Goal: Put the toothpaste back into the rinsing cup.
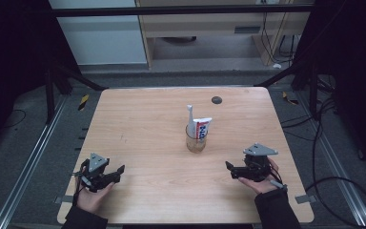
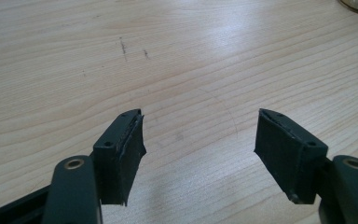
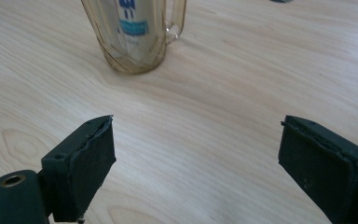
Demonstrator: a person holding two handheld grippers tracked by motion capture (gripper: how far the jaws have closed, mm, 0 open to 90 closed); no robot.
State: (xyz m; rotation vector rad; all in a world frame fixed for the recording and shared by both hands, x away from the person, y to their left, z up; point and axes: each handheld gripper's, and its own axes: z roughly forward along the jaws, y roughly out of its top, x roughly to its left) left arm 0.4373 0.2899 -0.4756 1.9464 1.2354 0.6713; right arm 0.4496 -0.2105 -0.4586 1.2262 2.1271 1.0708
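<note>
Left gripper (image 2: 199,154) jaws wide apart, nothing btwn, light wood table (image 2: 177,70), faint scuff marks (image 2: 123,49)

1 cup (image 1: 196,141), 1 toothpaste tube (image 1: 201,128), 1 toothbrush (image 1: 190,117), 2 hand-held grippers

Both grippers black: left gripper (image 1: 115,172), right gripper (image 1: 232,169), each topped with a grey three-cornered plate. Jaws are blocky with dark rubbery pads (image 2: 129,154), small screw holes, brass-ringed bolts at base. Black sleeves (image 1: 276,210) on both forearms.
</note>
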